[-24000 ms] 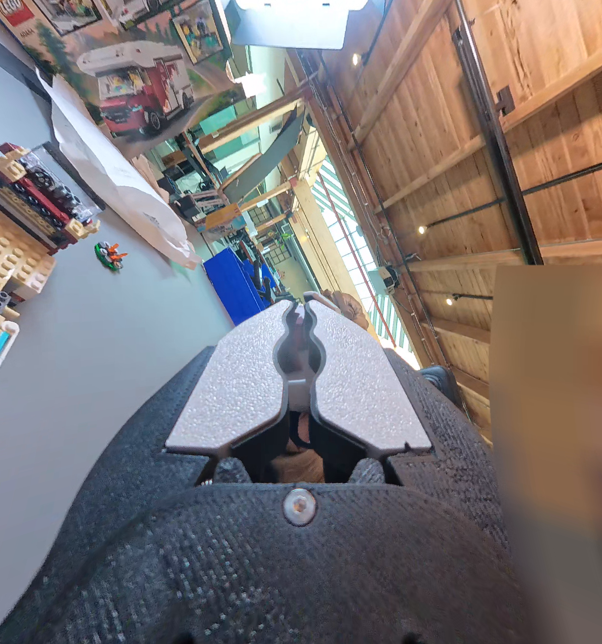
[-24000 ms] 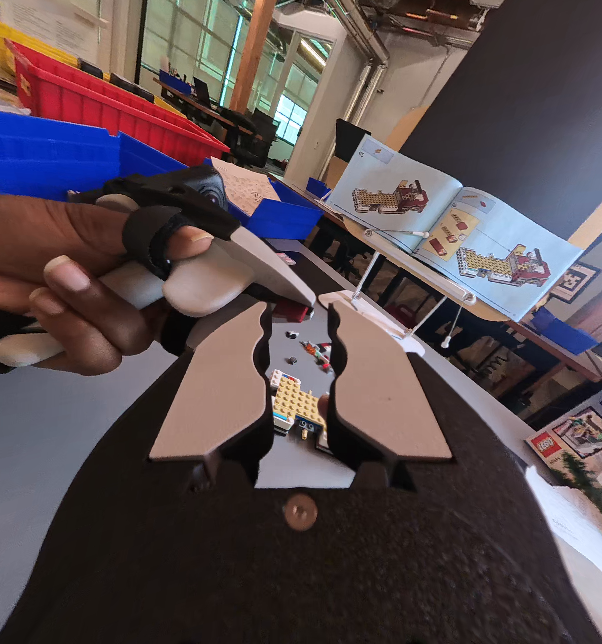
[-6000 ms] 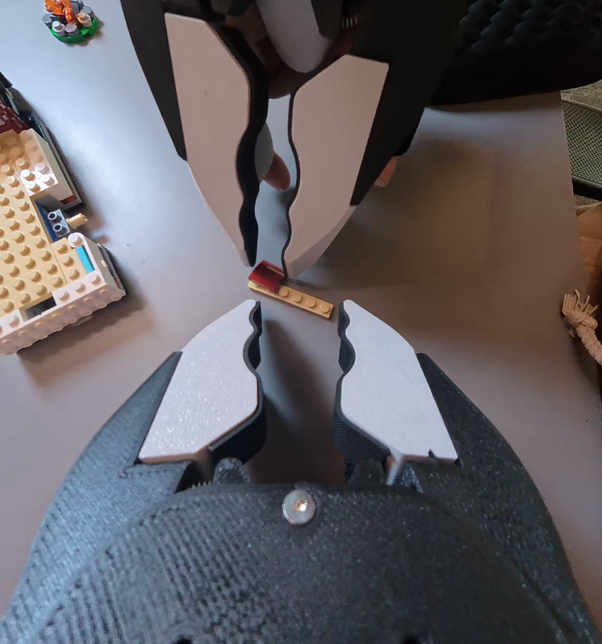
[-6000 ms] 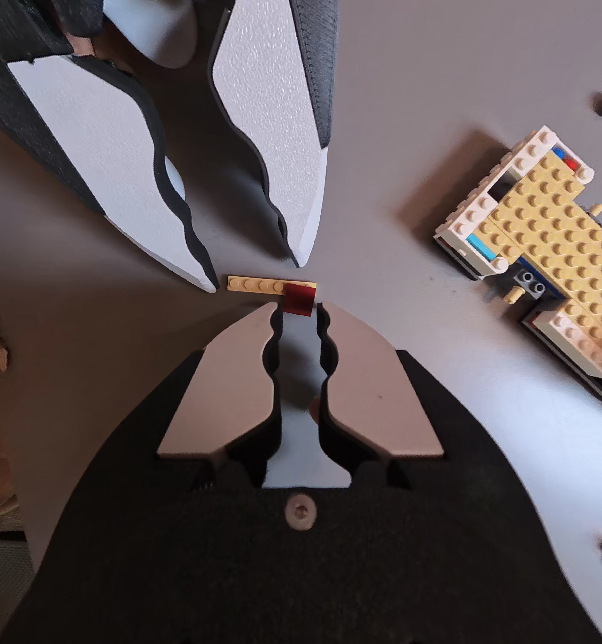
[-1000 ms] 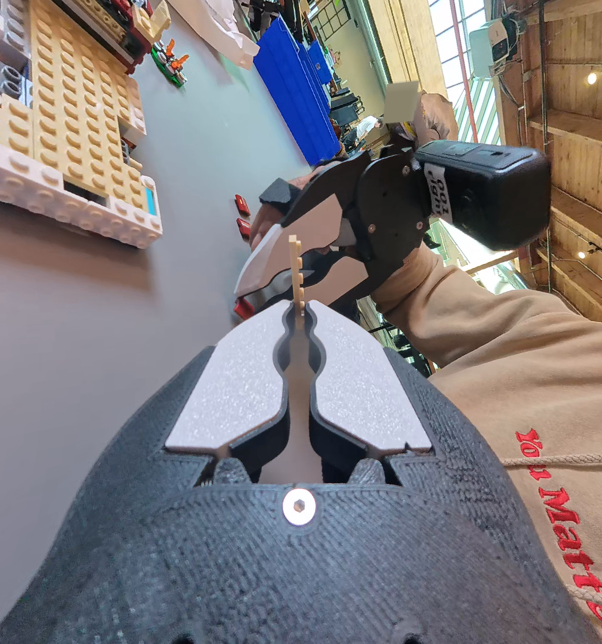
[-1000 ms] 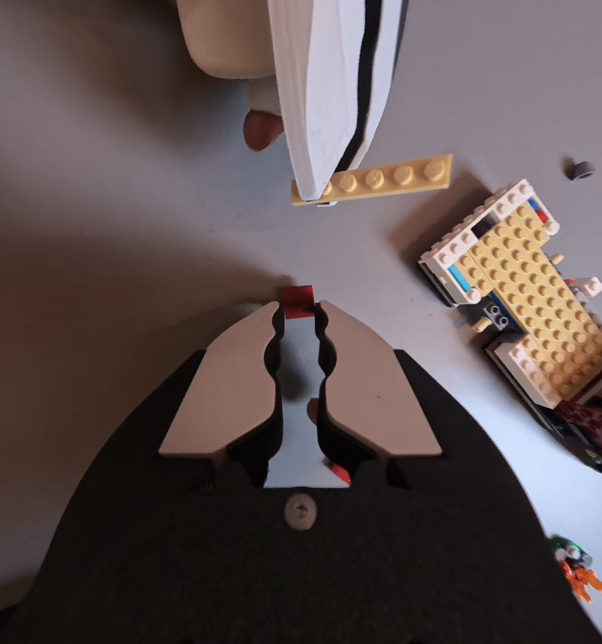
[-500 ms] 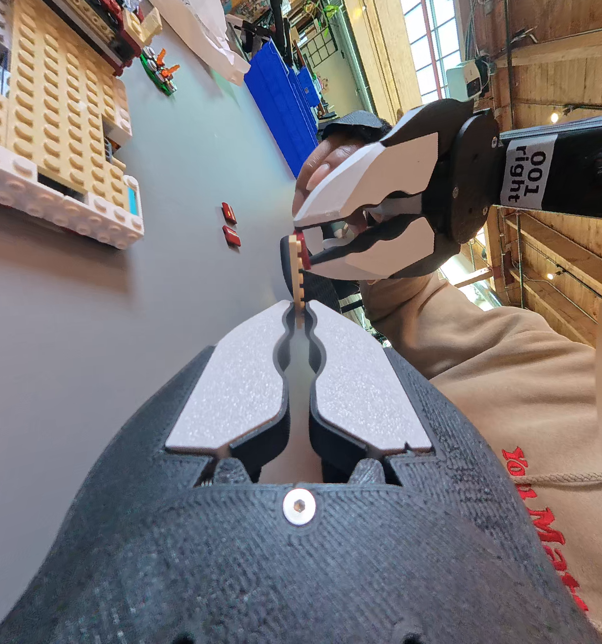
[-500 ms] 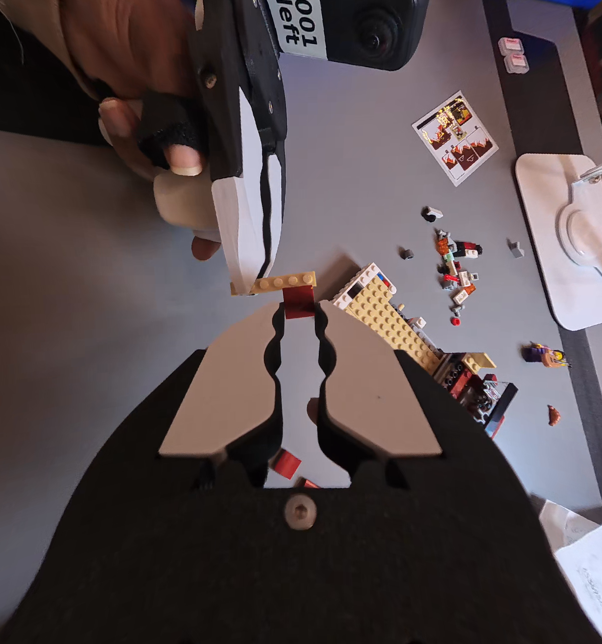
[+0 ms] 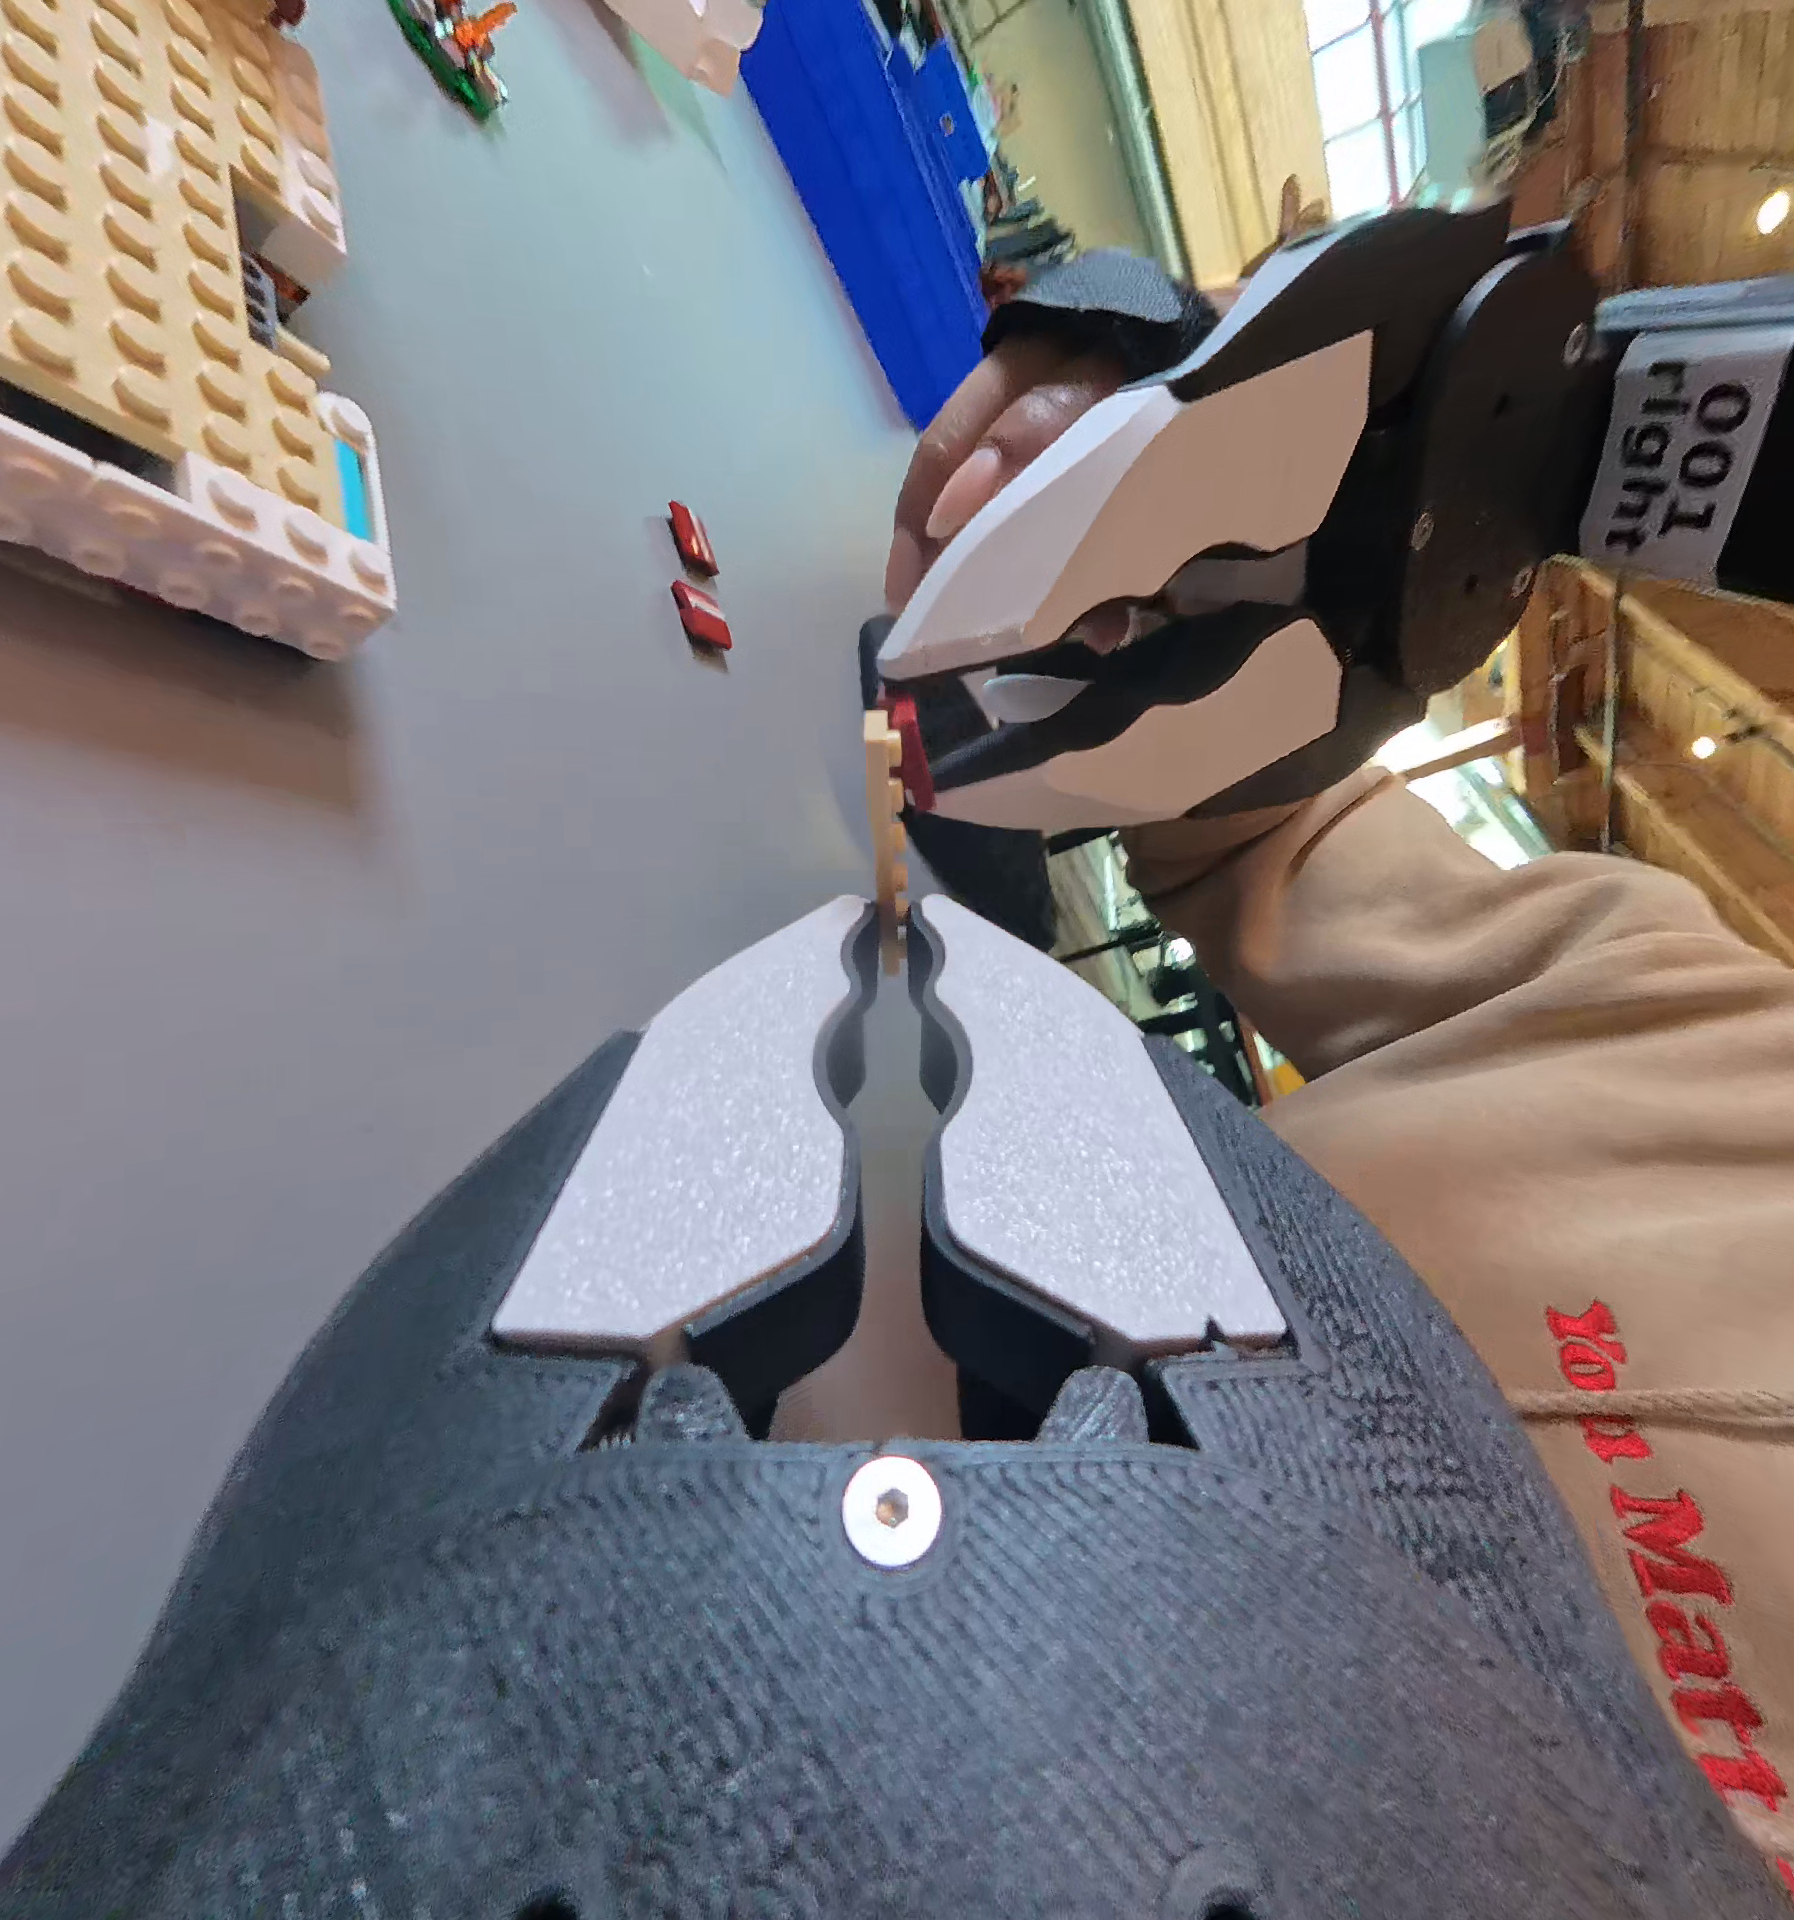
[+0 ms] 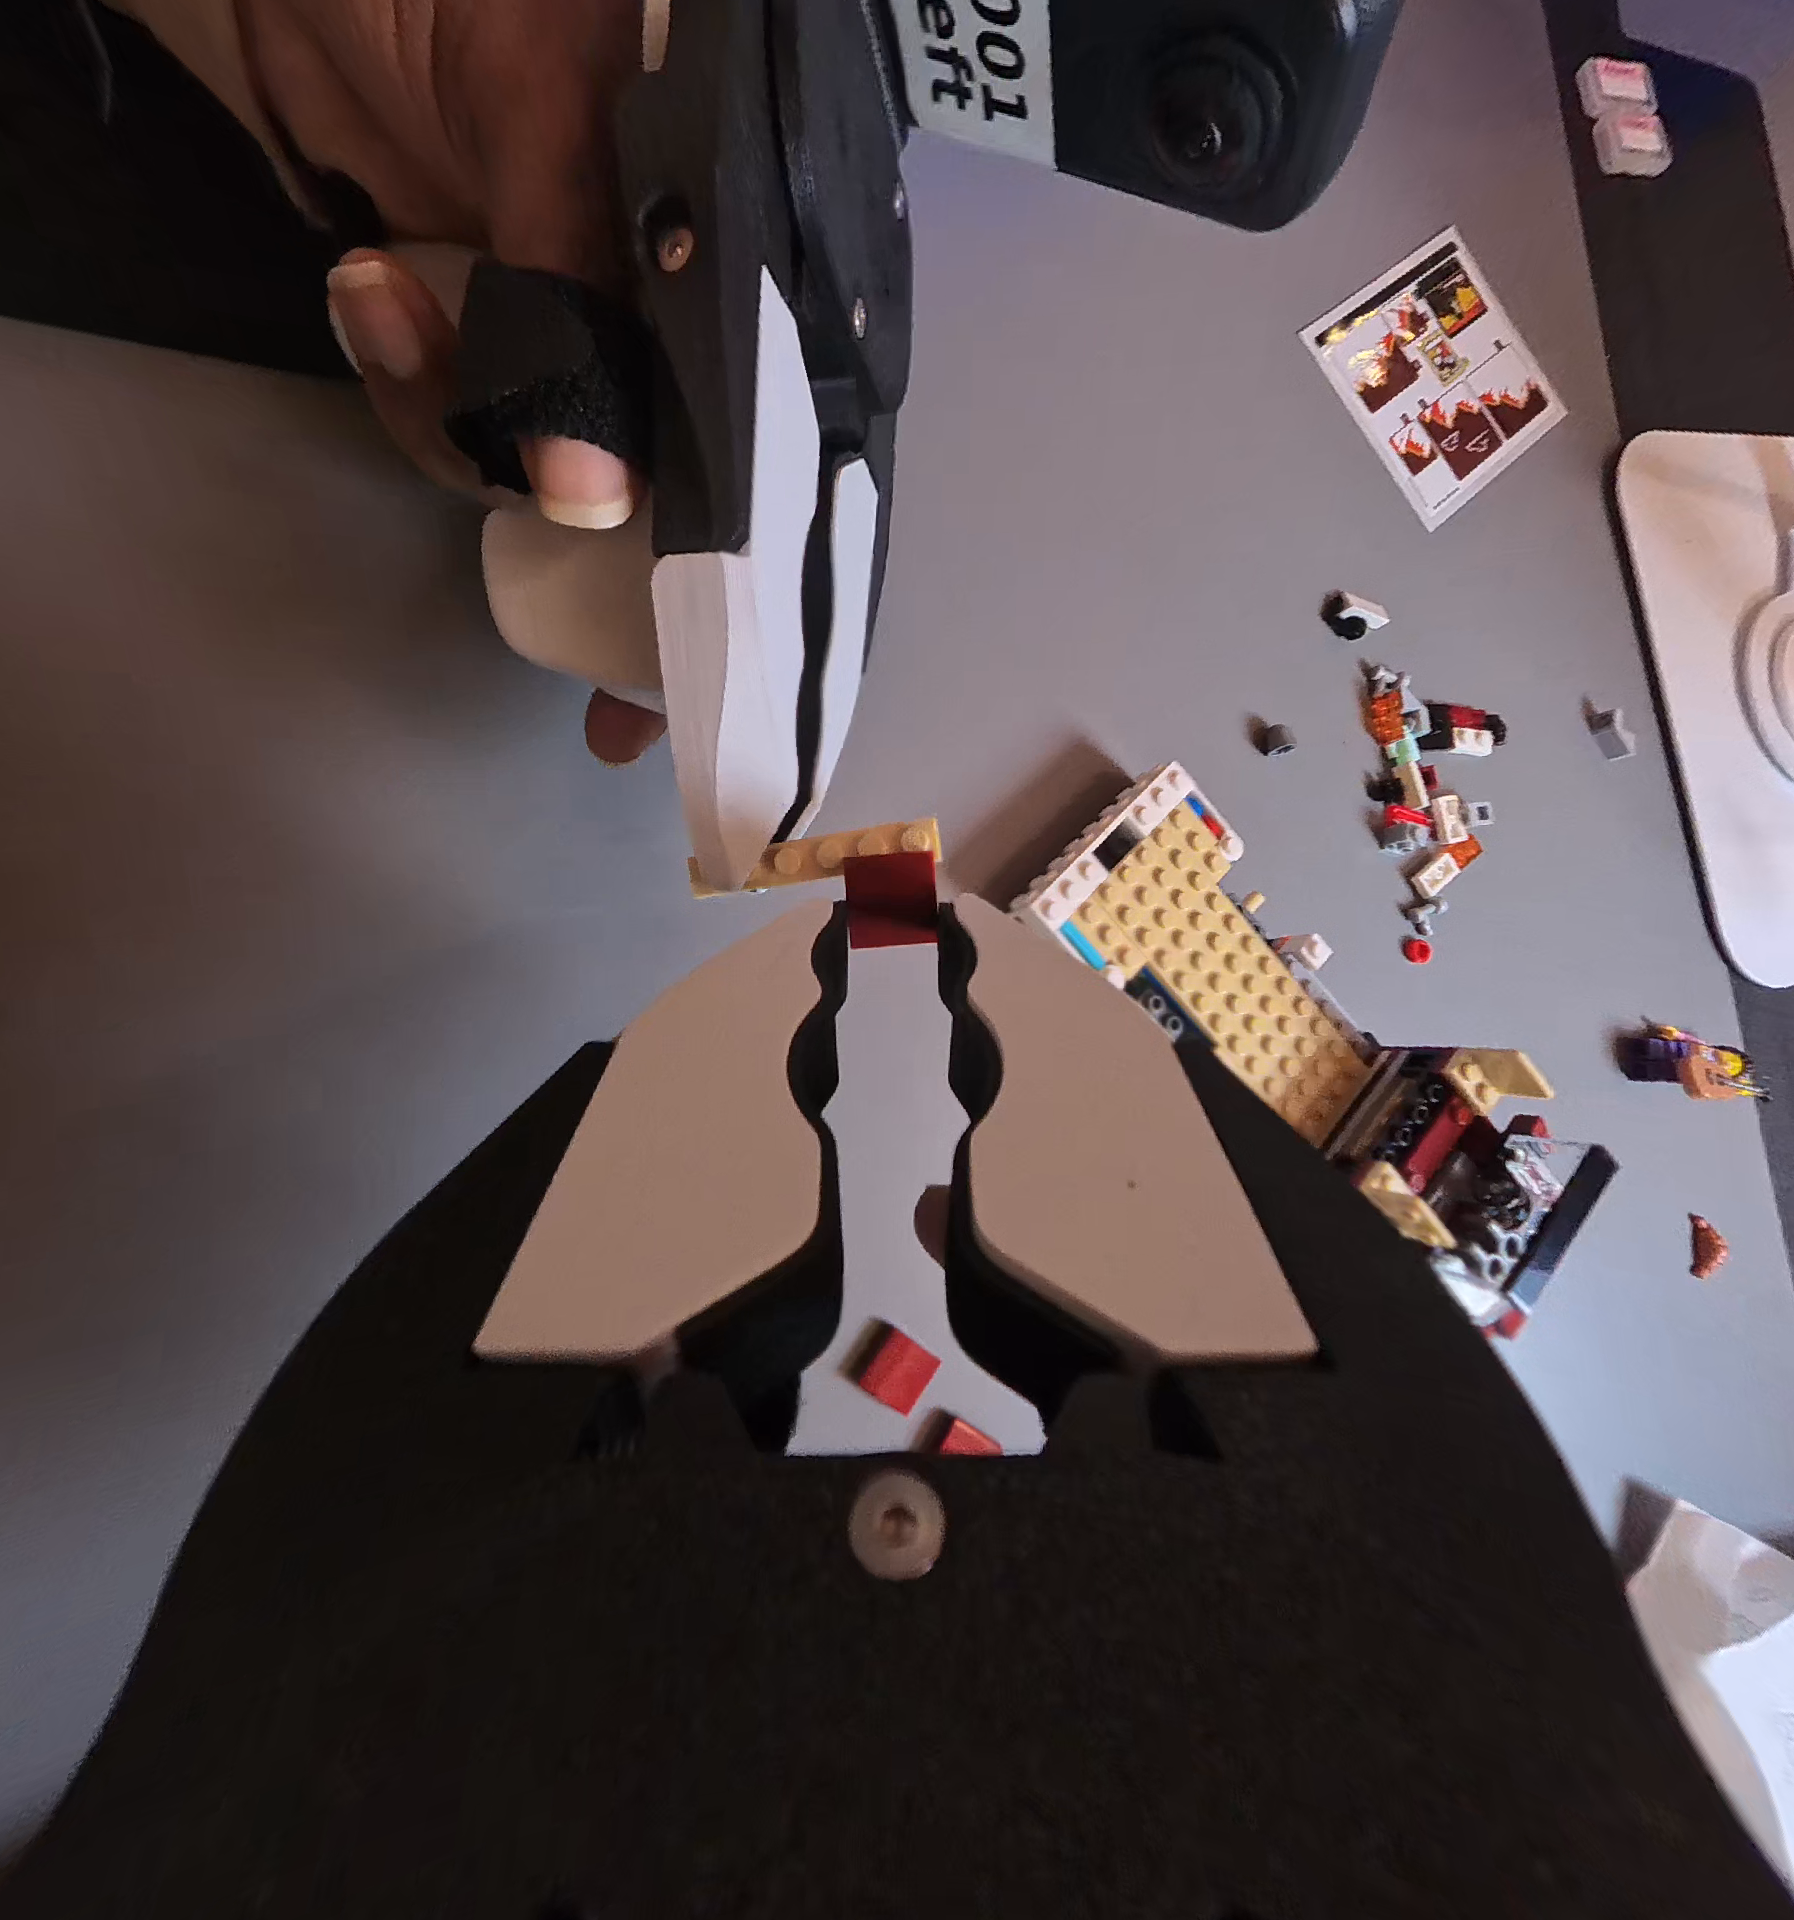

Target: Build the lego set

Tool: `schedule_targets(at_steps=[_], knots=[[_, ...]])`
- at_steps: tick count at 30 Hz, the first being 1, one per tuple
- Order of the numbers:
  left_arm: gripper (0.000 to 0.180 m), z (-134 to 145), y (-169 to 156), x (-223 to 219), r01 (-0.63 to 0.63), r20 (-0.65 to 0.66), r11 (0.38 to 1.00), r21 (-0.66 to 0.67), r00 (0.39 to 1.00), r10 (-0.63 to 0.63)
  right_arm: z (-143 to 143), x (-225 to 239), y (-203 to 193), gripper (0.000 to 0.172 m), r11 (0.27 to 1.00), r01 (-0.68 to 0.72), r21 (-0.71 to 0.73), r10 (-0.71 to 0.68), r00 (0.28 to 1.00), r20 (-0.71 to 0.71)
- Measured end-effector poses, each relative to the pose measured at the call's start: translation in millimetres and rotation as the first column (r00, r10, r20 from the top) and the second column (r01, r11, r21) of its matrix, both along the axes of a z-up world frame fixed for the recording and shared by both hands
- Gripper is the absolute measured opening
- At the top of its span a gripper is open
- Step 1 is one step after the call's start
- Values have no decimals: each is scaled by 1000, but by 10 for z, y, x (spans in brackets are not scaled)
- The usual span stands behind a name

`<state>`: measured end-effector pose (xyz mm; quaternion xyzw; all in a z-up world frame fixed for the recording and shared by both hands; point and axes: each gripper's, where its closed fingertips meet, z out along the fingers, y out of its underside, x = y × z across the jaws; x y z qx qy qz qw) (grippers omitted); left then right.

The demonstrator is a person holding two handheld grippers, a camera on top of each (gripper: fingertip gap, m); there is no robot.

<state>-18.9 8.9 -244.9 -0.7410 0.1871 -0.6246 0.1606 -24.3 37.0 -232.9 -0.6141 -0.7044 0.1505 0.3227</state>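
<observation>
My left gripper (image 9: 888,920) is shut on one end of a thin tan plate (image 9: 885,805), held edge-on above the grey table (image 9: 249,935). The plate also shows in the right wrist view (image 10: 831,852), sticking out of the left gripper (image 10: 758,852). My right gripper (image 10: 891,920) is shut on a small dark red tile (image 10: 888,899). The tile lies against the studded side of the plate near its free end. In the left wrist view the right gripper (image 9: 903,738) comes in from the right with the red tile (image 9: 905,748) touching the plate.
A tan and white brick build (image 10: 1215,945) lies on the table right of the grippers; it also shows at top left (image 9: 93,260). Two loose red tiles (image 9: 701,582) lie on the table. Small loose parts (image 10: 1423,790), a sticker sheet (image 10: 1433,374) and a white stand base (image 10: 1745,707) lie farther right. My left and right fingertips are right by each other.
Both grippers have lifted their pieces off the table and come together. A second ago the red tile was apart from the plate; now it rests against the plate's studs.
</observation>
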Motion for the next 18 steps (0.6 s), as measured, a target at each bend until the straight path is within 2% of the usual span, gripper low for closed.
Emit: schedule_targets(at_steps=[3, 5, 7, 13, 18], knots=[[5, -113, -124, 64, 96, -123, 992, 78, 989, -86, -68, 63, -112, 16, 998, 3, -56, -4, 1000, -19], [5, -208, -158, 95, 164, -253, 973, 165, 960, -119, -129, 135, -193, 16, 996, 9, -88, -11, 1000, -22], [5, -288, -208, 123, 244, -348, 951, 188, 922, -168, -203, 222, -257, 16, 993, 22, -116, -25, 1000, -18], [5, -449, -346, 234, 382, -449, 921, 72, 837, -312, -417, 467, -366, 16, 982, 81, -170, -81, 997, 10], [5, -509, -338, 228, 417, -536, 908, 29, 774, -338, -529, 531, -397, 16, 976, 93, -197, -91, 996, 21]])
